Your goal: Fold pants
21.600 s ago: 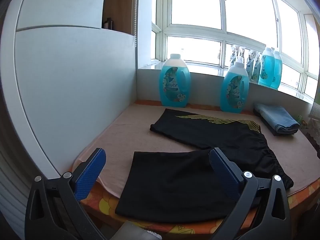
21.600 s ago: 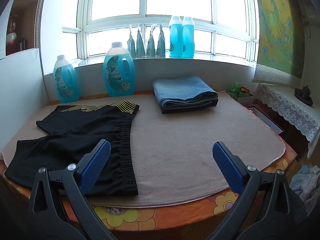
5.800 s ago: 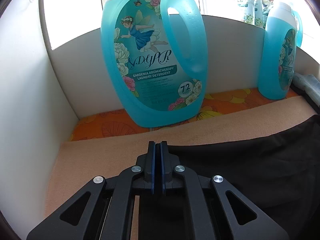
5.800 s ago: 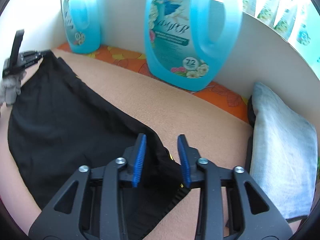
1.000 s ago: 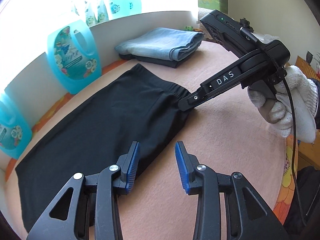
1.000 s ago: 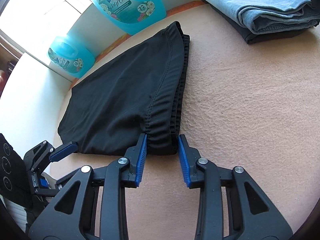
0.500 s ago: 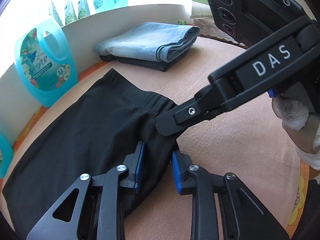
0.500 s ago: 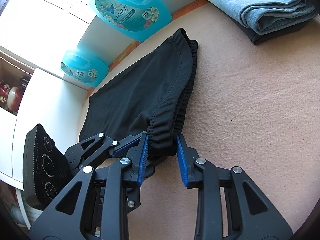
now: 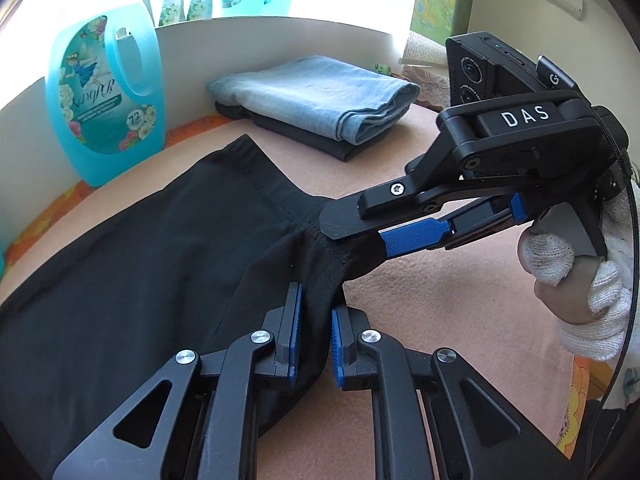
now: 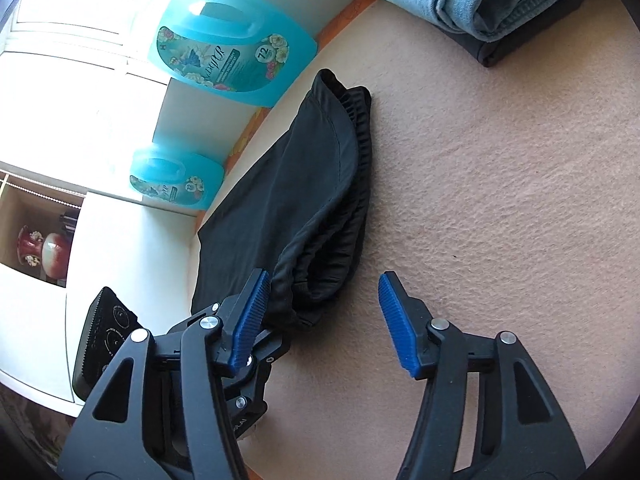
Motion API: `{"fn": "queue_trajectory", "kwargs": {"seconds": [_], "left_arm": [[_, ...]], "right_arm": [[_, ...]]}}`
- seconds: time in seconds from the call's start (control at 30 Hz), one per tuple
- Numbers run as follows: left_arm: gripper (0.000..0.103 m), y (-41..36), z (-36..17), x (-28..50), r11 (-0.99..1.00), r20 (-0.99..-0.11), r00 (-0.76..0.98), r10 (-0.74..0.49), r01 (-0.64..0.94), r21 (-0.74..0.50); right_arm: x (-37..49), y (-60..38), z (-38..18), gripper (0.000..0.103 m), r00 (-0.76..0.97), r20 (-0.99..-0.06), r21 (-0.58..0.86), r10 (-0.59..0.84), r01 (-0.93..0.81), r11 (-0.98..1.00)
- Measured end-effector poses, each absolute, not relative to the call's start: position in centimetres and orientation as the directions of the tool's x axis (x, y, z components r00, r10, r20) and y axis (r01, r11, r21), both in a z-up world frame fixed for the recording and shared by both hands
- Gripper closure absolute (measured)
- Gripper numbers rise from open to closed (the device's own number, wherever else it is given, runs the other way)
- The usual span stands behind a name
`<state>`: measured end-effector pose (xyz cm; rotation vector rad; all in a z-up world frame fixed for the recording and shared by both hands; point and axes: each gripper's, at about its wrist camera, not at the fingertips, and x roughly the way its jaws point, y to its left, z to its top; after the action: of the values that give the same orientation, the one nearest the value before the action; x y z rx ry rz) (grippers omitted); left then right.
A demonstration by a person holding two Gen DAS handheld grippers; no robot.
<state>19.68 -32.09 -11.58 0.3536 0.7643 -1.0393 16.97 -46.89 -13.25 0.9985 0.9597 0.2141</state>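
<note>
The left gripper (image 9: 313, 338) pinches the waistband corner of the black pants (image 9: 140, 264), which lie folded on the beige mat (image 10: 500, 160). The right gripper (image 10: 320, 316) is spread wide, holding nothing. Beyond lie folded jeans (image 9: 316, 96) and a detergent bottle (image 9: 104, 96).

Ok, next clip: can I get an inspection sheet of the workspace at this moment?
Surface: beige mat over a floral-print tabletop.
Job's things: black pants, folded lengthwise, waistband corner lifted off the mat.
Clutter: folded jeans stack; two blue detergent bottles by the back wall.
Grippers: left gripper, jaws shut on the waistband corner; right gripper, jaws wide open, one pad against the waistband, held by a gloved hand.
Cables: a black cable runs down from the right gripper.
Surroundings: bright window with more bottles on the sill; shelf with a vase.
</note>
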Motion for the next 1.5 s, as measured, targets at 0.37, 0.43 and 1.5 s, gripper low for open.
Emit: {"fn": "queue_trajectory", "kwargs": {"seconds": [0.37,0.43,1.5], "left_arm": [[0.091,-31.8,-11.7,19.8,0.469,-0.728,0.258,-0.635,0.877,-0.098],[0.089,-31.0,-11.2,19.7,0.471,-0.726,0.254,-0.639,0.876,-0.108],[0.075,-23.2,-12.0,23.5,0.665,-0.743,0.498,-0.447,0.741,0.097]], "right_arm": [[19.2,-45.8,-14.0,0.07,0.576,-0.615,0.767,0.539,0.278,0.578],[19.0,-45.9,-13.8,0.076,0.587,-0.617,0.762,0.523,0.279,0.585],[19.2,-44.4,-10.9,0.085,0.586,-0.691,0.628,0.423,0.197,0.753]]}}
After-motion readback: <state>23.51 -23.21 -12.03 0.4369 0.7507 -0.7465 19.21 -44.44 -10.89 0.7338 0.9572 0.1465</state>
